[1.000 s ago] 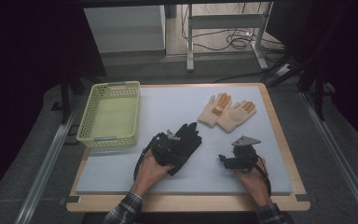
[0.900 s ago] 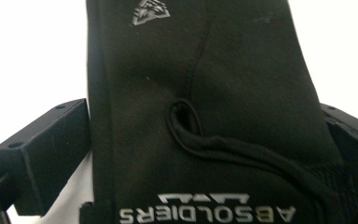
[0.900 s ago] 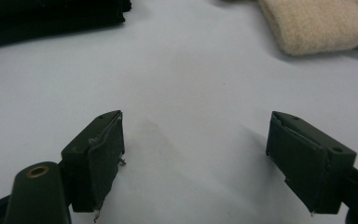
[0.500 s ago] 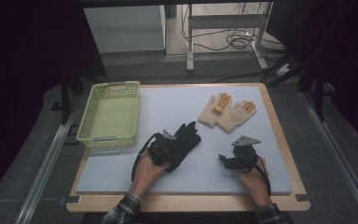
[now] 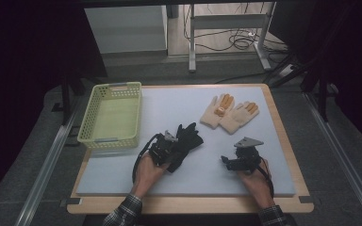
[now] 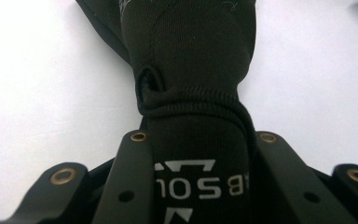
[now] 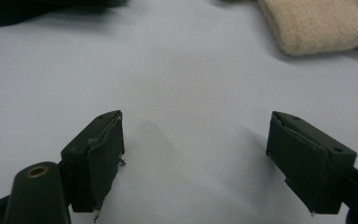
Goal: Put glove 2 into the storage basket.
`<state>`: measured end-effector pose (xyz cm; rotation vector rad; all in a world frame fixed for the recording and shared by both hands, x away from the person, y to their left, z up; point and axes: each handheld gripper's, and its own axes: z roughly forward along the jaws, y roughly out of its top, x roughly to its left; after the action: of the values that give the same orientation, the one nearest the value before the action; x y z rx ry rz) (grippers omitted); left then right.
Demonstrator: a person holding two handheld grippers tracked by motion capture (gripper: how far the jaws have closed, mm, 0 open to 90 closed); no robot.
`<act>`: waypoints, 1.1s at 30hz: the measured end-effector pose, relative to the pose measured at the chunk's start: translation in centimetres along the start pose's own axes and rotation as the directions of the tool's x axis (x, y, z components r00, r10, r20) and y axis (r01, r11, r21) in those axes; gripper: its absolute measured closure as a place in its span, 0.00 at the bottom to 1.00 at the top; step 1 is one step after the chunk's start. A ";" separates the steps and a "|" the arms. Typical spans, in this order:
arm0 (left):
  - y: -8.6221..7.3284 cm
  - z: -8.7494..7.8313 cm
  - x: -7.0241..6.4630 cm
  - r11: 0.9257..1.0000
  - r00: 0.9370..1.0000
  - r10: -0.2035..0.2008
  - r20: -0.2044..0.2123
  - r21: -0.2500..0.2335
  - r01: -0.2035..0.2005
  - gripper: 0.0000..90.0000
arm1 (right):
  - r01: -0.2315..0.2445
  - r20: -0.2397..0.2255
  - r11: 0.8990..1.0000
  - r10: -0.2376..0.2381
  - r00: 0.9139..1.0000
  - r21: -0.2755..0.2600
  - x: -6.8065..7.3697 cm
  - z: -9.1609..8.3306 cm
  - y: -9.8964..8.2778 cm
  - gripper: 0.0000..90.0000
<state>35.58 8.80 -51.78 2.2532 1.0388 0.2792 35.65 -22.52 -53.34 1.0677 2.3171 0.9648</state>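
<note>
A black knit glove (image 6: pixel 191 70) with a ribbed cuff and white lettering fills the frame's centre, its cuff pinched between the left gripper's (image 5: pixel 162 149) just-closed fingers; the right gripper's (image 7: pixel 196 158) fingers stand wide, holding nothing.

Wooden-edged surface (image 5: pixel 283 141) w/ a pale grey-white mat (image 5: pixel 169 113) covering nearly all of its top; wood shows as a thin rim round the mat, widest along the near edge. On the mat: yellow-green perforated basket (image 5: pixel 111 96) at the far left corner, long side along the left edge; black glove (image 5: pixel 188 141) near the middle, fingers pointing away from the person; pair of cream gloves w/ orange fingertips (image 5: pixel 231 115) toward the far right, side by side & touching, well apart from the black one. Basket & black glove sit near each other, not touching.
</note>
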 end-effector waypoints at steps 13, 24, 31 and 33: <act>2.4 -3.4 1.2 0.998 0.998 0.010 -0.068 -0.058 -0.014 0.80 | 0.002 0.001 1.000 -0.002 1.000 0.000 0.0 0.0 0.0 0.21; 4.8 -6.9 4.4 0.996 0.989 -0.025 -0.148 -0.087 0.012 0.80 | 0.004 0.003 1.000 -0.004 1.000 -0.001 0.0 0.0 0.0 0.21; 5.2 -9.1 7.1 0.993 0.977 -0.071 -0.201 -0.106 0.050 0.80 | 0.004 0.004 1.000 -0.004 1.000 -0.001 0.0 0.0 0.0 0.21; 5.1 -9.7 8.0 0.991 0.971 -0.090 -0.220 -0.115 0.066 0.80 | 0.003 0.003 1.000 -0.003 1.000 -0.001 0.0 0.0 0.0 0.21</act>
<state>39.86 16.70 -41.59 2.1137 1.1958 0.5533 35.60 -22.51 -53.33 1.0644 2.3151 0.9620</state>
